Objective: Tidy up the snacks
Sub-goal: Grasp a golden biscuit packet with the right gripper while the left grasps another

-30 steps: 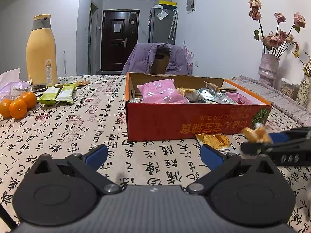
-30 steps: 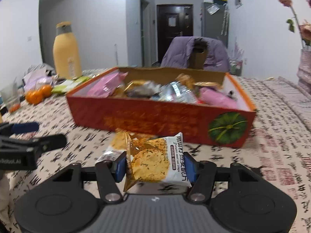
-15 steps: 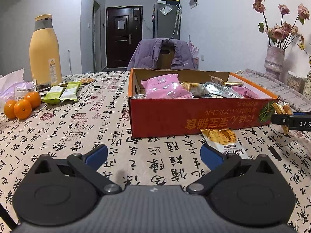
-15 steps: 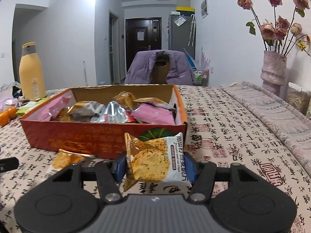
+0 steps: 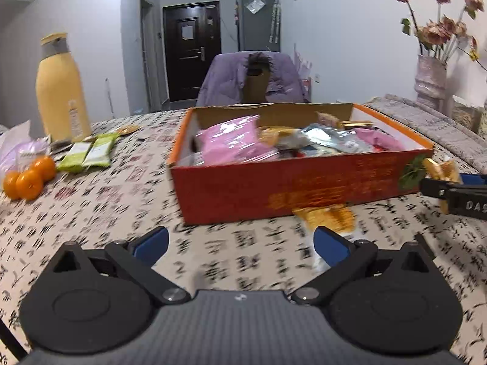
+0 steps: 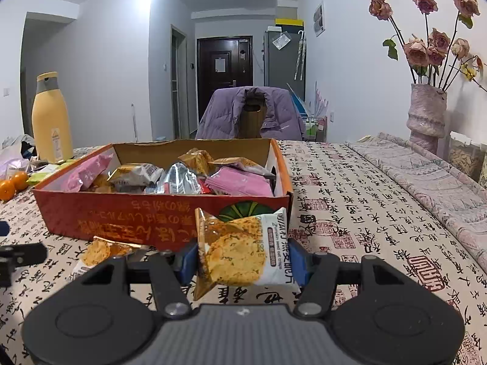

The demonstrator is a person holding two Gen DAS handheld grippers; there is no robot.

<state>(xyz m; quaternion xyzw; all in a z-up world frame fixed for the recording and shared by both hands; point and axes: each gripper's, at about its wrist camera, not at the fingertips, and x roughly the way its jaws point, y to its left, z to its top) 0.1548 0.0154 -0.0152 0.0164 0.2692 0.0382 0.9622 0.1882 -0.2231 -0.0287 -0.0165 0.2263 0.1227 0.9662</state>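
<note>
The right gripper (image 6: 242, 260) is clamped on an oat crisp packet (image 6: 243, 251), its blue pads pressing the packet's two side edges; the packet stands upright just short of the red cardboard box (image 6: 152, 216), near that box's right front corner, and its lower edge is hidden behind the gripper body. The left gripper (image 5: 240, 243) stands wide apart with nothing between its pads, hovering over the counter (image 5: 91, 213) in front of the box. A second oat crisp packet (image 5: 328, 217) lies flat on the counter against the box's front wall; in the left wrist view it is smeared by motion blur and partly covered by the left gripper's right pad, and in the right wrist view only its left part shows beside the gripper linkage. In the left wrist view the right gripper enters from the right edge, cut off by the frame, with only a gold corner of its packet showing. Inside the box sit pink, silver and brown snack packs (image 6: 182, 176), overlapping so that their number is hard to tell. Farther left on the counter are green packets (image 5: 88, 153), oranges (image 5: 29, 178) and a yellow bottle (image 5: 61, 91); a vase of dried roses (image 6: 426, 112) stands to the right.
</note>
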